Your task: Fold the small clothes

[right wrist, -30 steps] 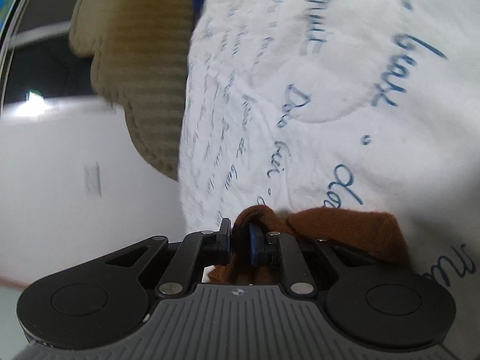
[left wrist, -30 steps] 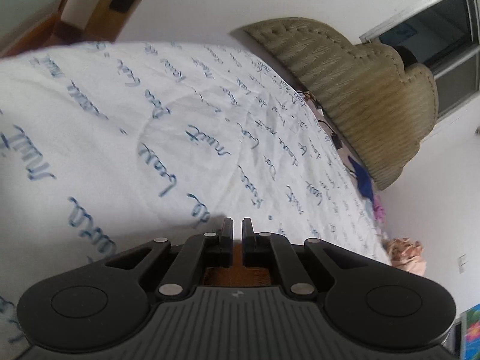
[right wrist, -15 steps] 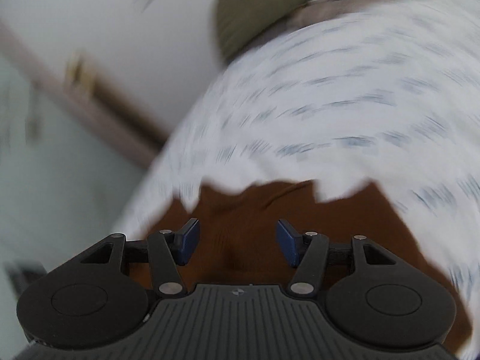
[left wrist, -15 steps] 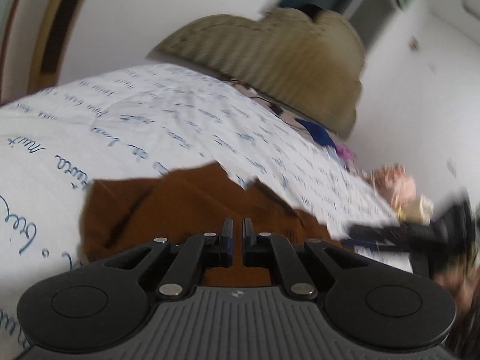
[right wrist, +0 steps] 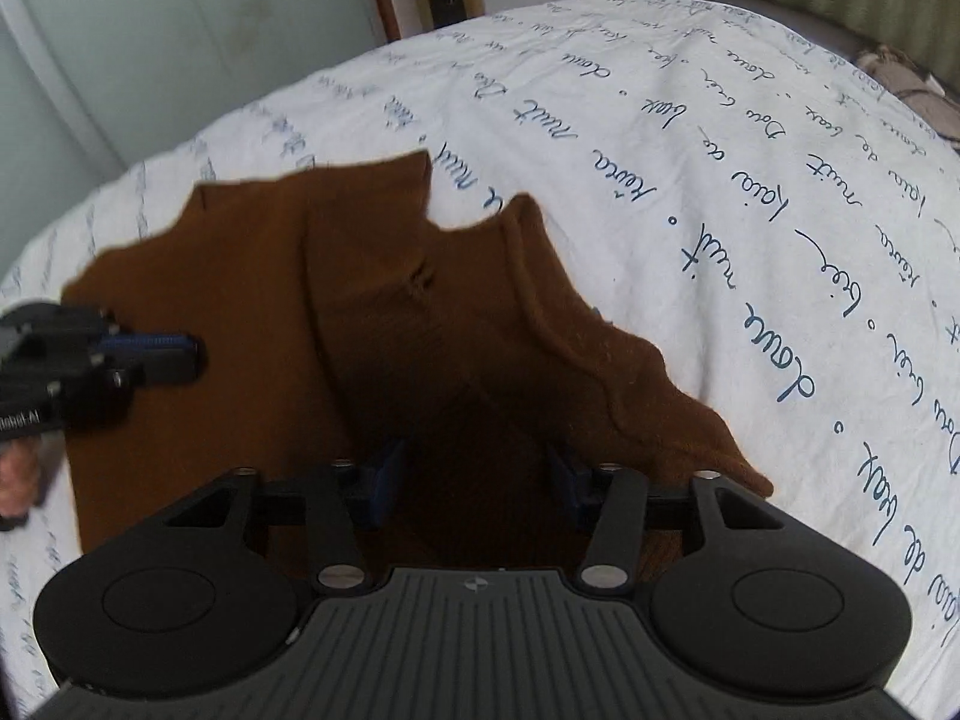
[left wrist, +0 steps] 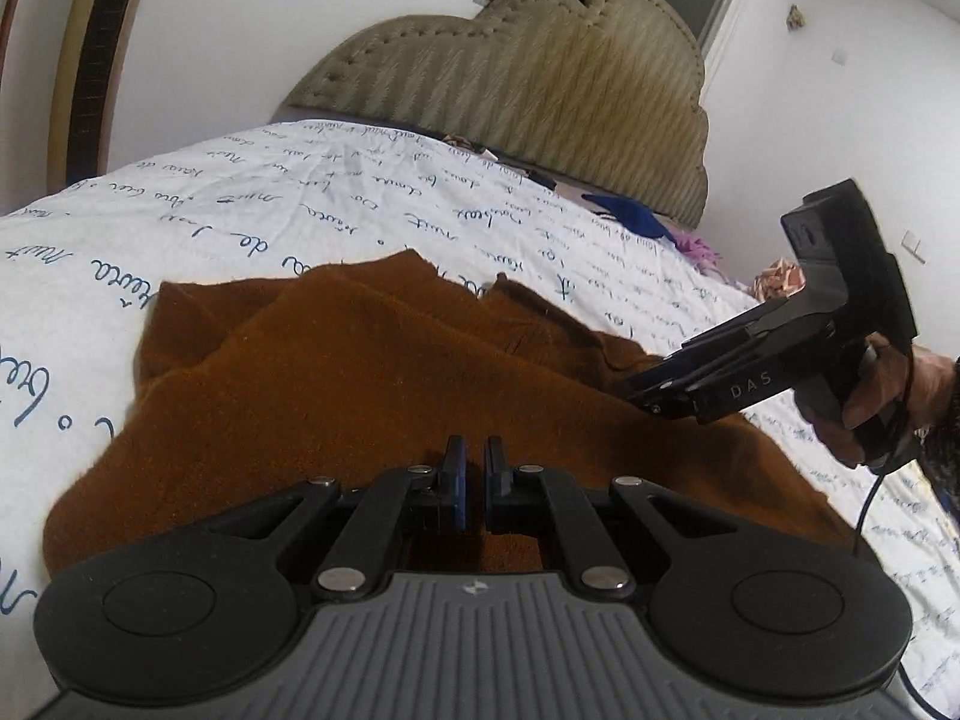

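We see the left gripper (left wrist: 474, 480) with its jaws drawn nearly together, only a thin slit between the blue pads, low over the near edge of the brown garment (left wrist: 372, 396). Whether any cloth is pinched in that slit we cannot tell; the fabric lies right under the fingertips.

The right gripper (right wrist: 474, 480) has its jaws spread wide, with the garment's dark fold showing between the two blue pads (right wrist: 384, 474) and nothing clasped. From the left wrist view we see it from the side (left wrist: 654, 387), tilted down toward the garment's right edge, its tips at or just above the cloth, held by one hand (left wrist: 870, 402) wrapped around the handle, a cable trailing below.

We count one garment, two grippers, one visible hand gripping fully, and a sliver of the other hand (right wrist: 18, 480) behind the left gripper (right wrist: 150, 354) in the right wrist view.

The garment lies spread and rumpled on the white bedspread (left wrist: 300, 198) with blue script, between both grippers, well short of the beige headboard (left wrist: 540, 72). Small colourful items (left wrist: 636, 219) sit beside the headboard's foot.
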The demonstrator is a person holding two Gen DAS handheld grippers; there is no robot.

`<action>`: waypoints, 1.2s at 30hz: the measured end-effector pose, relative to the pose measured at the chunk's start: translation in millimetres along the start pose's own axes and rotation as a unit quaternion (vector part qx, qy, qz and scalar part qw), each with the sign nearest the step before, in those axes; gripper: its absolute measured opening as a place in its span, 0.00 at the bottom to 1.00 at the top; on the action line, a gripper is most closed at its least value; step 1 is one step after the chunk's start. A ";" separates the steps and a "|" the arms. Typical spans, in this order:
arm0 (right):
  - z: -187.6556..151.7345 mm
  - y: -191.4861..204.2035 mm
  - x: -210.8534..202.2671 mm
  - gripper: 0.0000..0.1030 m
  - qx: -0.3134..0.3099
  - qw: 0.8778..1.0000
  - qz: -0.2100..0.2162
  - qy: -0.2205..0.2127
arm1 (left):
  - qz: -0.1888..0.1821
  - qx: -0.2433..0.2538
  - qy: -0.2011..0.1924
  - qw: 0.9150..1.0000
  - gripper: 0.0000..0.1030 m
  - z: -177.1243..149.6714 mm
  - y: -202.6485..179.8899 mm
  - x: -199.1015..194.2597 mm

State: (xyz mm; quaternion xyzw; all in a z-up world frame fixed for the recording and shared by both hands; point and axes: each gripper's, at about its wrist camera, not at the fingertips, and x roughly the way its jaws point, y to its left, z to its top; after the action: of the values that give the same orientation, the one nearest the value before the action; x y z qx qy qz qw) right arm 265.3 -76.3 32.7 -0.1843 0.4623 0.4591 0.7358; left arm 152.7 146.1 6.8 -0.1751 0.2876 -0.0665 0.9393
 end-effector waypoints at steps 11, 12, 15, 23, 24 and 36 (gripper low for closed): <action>-6.4 2.8 -15.3 0.05 0.022 0.990 -0.101 -0.093 | 0.034 0.012 0.011 0.999 0.05 7.1 -10.8 2.4; -3.9 1.2 -11.0 0.05 0.023 0.988 -0.114 -0.098 | 0.042 0.012 0.011 0.999 0.05 9.4 -11.5 2.3; -5.4 -4.3 -8.1 0.05 0.036 0.984 -0.133 -0.113 | 0.052 0.021 0.006 0.998 0.05 17.8 -14.6 1.6; -2.7 -17.4 3.6 0.06 0.068 0.979 -0.159 -0.108 | 0.052 0.015 0.009 0.998 0.05 60.7 -22.8 32.2; -4.6 -15.1 1.3 0.08 0.070 0.977 -0.167 -0.115 | 0.054 0.008 0.016 0.998 0.05 64.9 -20.8 39.1; -148.5 -93.5 -109.3 0.41 0.338 0.912 -0.102 -0.209 | -0.001 -0.079 0.095 0.992 0.05 100.4 47.9 97.1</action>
State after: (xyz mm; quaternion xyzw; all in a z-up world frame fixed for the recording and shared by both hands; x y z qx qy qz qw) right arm 252.0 -282.6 36.3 0.1288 0.4043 0.2259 0.8769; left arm 290.6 197.9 16.7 -0.2419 0.3798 -0.0603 0.8908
